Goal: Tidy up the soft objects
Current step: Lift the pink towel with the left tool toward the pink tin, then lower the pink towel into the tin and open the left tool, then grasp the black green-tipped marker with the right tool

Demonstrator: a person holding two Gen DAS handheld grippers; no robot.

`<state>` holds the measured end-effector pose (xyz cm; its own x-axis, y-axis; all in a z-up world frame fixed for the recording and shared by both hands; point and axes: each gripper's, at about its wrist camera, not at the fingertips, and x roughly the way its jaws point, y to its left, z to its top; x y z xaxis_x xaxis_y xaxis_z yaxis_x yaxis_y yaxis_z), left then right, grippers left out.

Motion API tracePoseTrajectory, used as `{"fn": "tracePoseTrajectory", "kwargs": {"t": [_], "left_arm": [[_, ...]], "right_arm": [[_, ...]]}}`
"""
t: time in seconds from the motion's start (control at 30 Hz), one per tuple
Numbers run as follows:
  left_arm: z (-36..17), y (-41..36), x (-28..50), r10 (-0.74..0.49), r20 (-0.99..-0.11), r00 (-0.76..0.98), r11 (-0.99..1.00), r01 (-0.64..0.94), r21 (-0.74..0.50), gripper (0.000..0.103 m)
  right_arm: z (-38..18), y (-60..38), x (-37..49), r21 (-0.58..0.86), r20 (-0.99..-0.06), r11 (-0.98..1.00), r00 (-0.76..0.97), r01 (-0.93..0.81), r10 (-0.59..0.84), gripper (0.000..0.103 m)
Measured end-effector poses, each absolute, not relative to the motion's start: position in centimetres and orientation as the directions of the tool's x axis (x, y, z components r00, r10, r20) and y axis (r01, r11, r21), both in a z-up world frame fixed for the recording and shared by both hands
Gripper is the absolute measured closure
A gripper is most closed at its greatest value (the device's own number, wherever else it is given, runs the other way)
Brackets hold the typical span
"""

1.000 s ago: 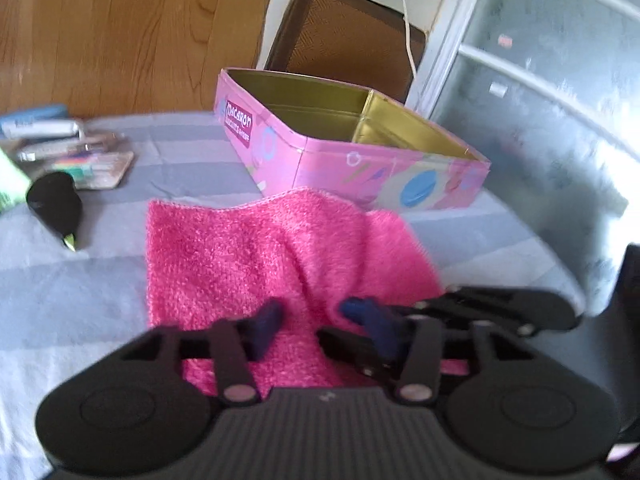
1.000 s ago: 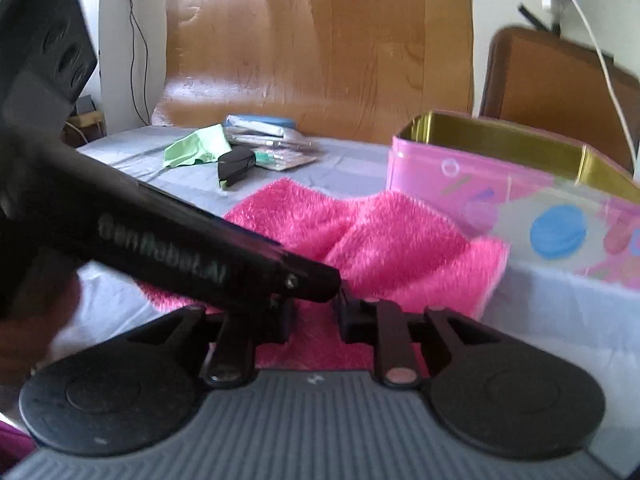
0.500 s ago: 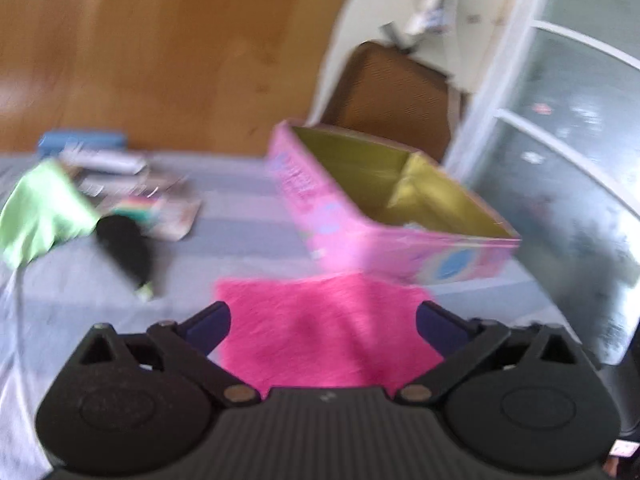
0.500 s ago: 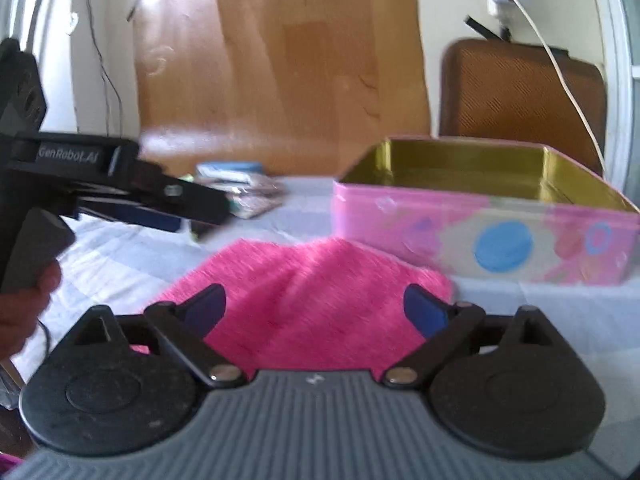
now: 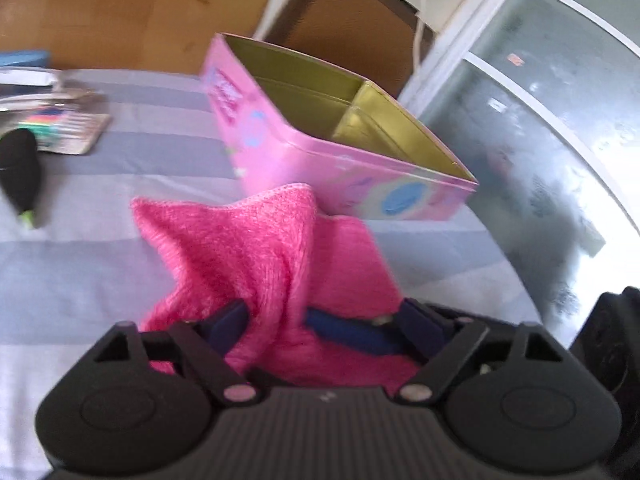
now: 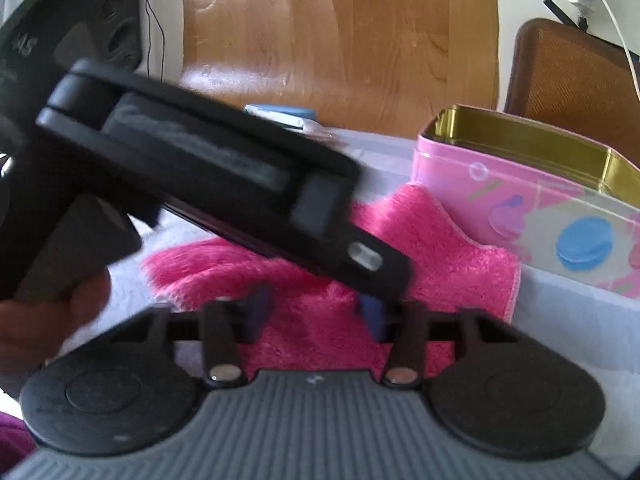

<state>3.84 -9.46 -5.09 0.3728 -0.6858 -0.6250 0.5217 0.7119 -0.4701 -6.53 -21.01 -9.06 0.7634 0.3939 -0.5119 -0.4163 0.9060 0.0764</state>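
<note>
A pink fluffy cloth [image 5: 260, 248] lies bunched on the striped table, its far corner against the pink tin box [image 5: 340, 160], which is open and empty with a gold inside. My left gripper [image 5: 280, 320] is closed on a fold of the cloth, which rises in a ridge between its blue fingers. In the right wrist view the cloth [image 6: 440, 248] sits before the tin [image 6: 540, 208]. My right gripper [image 6: 316, 312] is partly open over the cloth's near edge, with cloth between its fingers. The left gripper's body [image 6: 200, 184] crosses in front of it.
A black highlighter [image 5: 20, 172], a pack of coloured pens [image 5: 68, 132] and papers lie at the far left of the table. A brown chair [image 5: 352, 20] stands behind the tin. A glass door [image 5: 540, 140] is at the right.
Both grippers opened wide and pulled back half a second ago. Now both are down at the cloth again; the left has closed on a fold, bunching the cloth.
</note>
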Motion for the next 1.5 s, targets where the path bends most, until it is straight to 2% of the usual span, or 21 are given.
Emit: {"fn": "tracePoseTrajectory", "kwargs": {"t": [0.1,0.17,0.37,0.63,0.73,0.83,0.87,0.9,0.93,1.03,1.17,1.3,1.4,1.5], "left_arm": [[-4.8,-10.1,3.9,-0.699,-0.619,0.358,0.697,0.533,-0.48,0.023],[-4.5,-10.0,3.7,-0.713,-0.602,0.36,0.685,0.541,-0.488,0.025],[0.0,-9.7,2.3,-0.782,-0.48,0.397,0.616,0.609,-0.499,0.025],[7.9,-14.3,6.0,-0.829,-0.336,0.447,0.553,0.746,-0.371,0.025],[8.2,-17.1,8.8,-0.83,-0.316,0.459,0.55,0.765,-0.335,0.024],[6.5,-19.3,12.0,-0.815,-0.338,0.471,0.573,0.744,-0.343,0.018],[5.4,-20.1,13.2,-0.797,-0.364,0.482,0.597,0.723,-0.348,0.014],[4.5,-20.3,14.0,-0.777,-0.389,0.495,0.622,0.7,-0.352,0.011],[3.5,-20.5,14.8,-0.757,-0.411,0.508,0.646,0.676,-0.354,0.011],[1.1,-19.5,16.0,-0.722,-0.45,0.525,0.688,0.613,-0.389,0.011],[0.1,-15.3,14.7,-0.725,-0.424,0.543,0.689,0.578,-0.437,0.011],[-0.5,-8.8,11.3,-0.709,-0.383,0.592,0.703,0.546,-0.456,0.007],[-1.7,-3.4,8.5,-0.619,-0.393,0.68,0.78,0.474,-0.409,0.007],[-3.0,2.2,6.8,-0.462,-0.444,0.768,0.876,0.314,-0.367,0.007]], "right_arm": [[-9.0,-21.1,-7.3,0.05,-0.492,0.917,0.789,-0.397,0.368,0.077],[-8.9,-21.5,-8.1,0.042,-0.464,0.927,0.814,-0.374,0.35,0.083],[-6.4,-22.4,-10.9,-0.016,-0.28,0.945,0.909,-0.327,0.31,0.084],[-1.6,-24.6,-8.2,-0.17,-0.001,0.976,0.99,-0.139,0.141,0.084],[-1.3,-26.1,-5.3,-0.184,0.047,0.981,0.996,-0.065,0.075,0.084],[-2.4,-27.3,-2.4,-0.198,0.017,0.98,0.999,-0.024,0.028,0.083],[-3.2,-27.7,-1.1,-0.201,-0.02,0.98,1.0,-0.012,0.008,0.076],[-3.9,-27.9,0.3,-0.206,-0.081,0.979,0.997,-0.008,-0.009,0.063],[-4.6,-28.0,1.5,-0.204,-0.133,0.979,0.991,0.004,-0.031,0.058],[-5.7,-29.9,1.8,-0.114,-0.2,0.993,0.979,0.022,-0.044,0.057],[-5.2,-31.9,0.0,-0.012,-0.176,0.998,0.983,0.057,-0.058,0.057],[-4.3,-32.0,-0.6,0.096,-0.132,0.995,0.991,0.014,-0.001,0.057],[-3.7,-28.3,0.0,0.11,-0.12,0.99,0.988,-0.083,0.096,0.058],[-3.6,-23.5,-0.6,0.086,-0.16,0.968,0.956,-0.234,0.245,0.058]]}}
